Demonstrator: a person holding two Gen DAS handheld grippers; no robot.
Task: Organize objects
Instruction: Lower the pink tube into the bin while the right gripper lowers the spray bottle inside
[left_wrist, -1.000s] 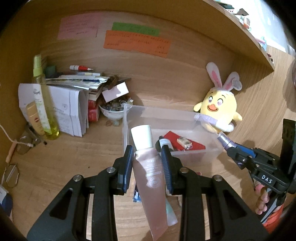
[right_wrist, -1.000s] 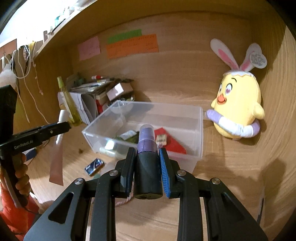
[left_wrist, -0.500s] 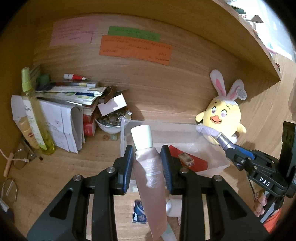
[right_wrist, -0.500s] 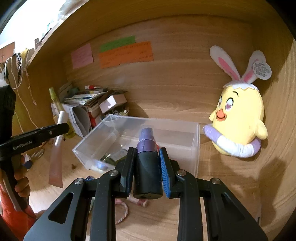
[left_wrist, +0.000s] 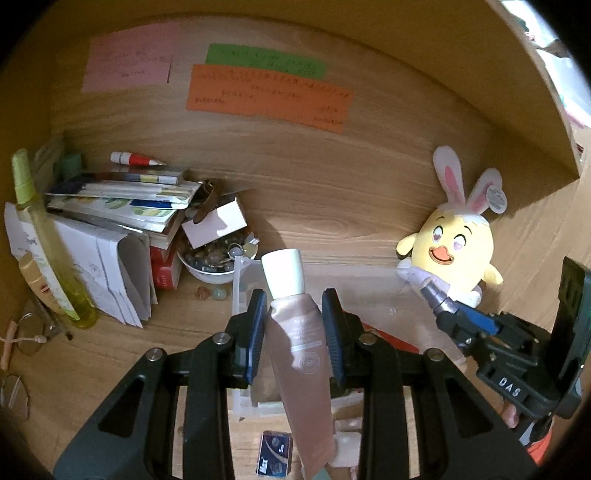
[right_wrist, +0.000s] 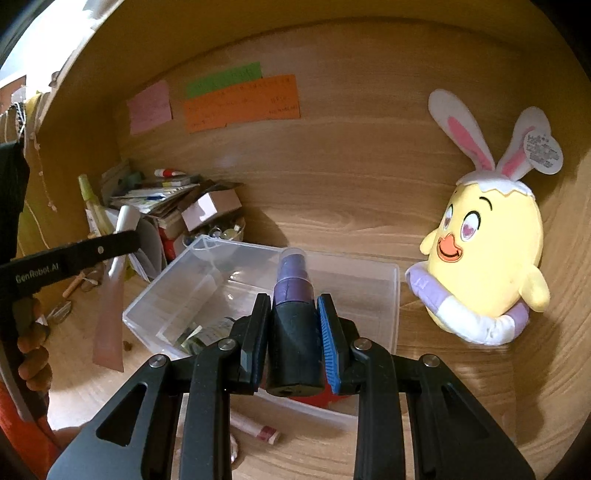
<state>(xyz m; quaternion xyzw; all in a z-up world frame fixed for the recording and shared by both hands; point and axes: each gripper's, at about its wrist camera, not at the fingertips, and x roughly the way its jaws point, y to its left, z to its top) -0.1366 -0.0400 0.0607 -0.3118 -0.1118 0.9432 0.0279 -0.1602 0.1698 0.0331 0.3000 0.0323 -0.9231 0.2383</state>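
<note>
wooden desk (right_wrist: 424, 406), clear bin (right_wrist: 391, 295), plush chick (right_wrist: 487, 258)

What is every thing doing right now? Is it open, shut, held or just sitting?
left gripper: shut on the pink tube.
pink tube: held, white cap on.
right gripper: shut on the spray bottle.
spray bottle: held, purple top pointing forward.
clear bin: open, no lid, some things inside.
plush chick: upright against the wall.

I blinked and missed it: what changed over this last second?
Both hands carried their loads forward, over the clear plastic box. The left gripper stays shut on the pink squeeze tube, the right gripper on the dark purple-capped spray bottle. Nothing was released.
</note>
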